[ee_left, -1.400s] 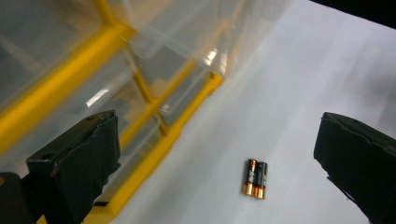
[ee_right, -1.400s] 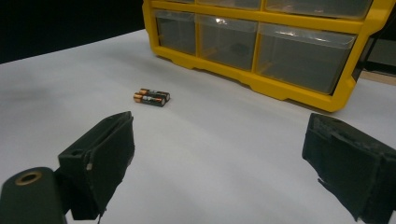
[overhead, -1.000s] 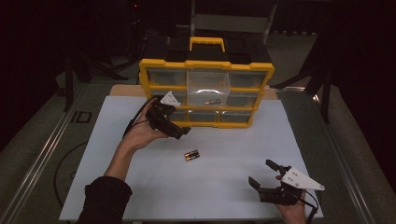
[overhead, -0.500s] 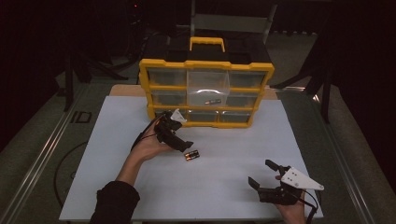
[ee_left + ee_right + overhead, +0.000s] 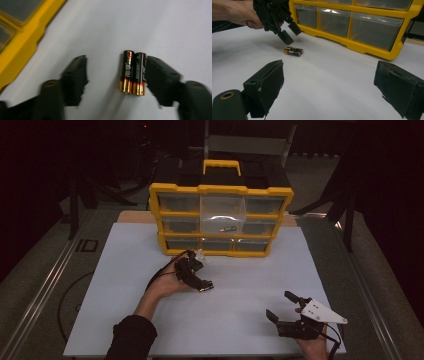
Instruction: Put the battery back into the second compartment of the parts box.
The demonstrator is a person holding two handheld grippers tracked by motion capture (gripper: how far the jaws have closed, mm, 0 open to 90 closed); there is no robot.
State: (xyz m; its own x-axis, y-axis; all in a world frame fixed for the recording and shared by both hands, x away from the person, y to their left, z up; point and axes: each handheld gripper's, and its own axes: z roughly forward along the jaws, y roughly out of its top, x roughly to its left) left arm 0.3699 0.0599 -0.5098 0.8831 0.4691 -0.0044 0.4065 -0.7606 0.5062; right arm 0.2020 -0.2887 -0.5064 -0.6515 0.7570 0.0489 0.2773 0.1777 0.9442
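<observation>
While poised over two batteries (image 5: 132, 73) on white table (image 5: 240, 320), left gripper (image 5: 116, 75) jaws spread, one touching; right gripper (image 5: 329, 85) agape, well apart

Print on two batteries (image 5: 132, 73) just beside right-hand fingers (image 5: 160, 77) of left gripper view: blurred, unreadable.

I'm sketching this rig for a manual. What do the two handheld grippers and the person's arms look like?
The left gripper is black, with two blocky, flat-faced jaws, a pale three-cornered plate on top and a black cable looping back toward the wrist. The right gripper is black too, with chunky squared jaws, a larger white three-cornered plate and a dark cable trailing behind. A dark long sleeve covers the left forearm.
</observation>
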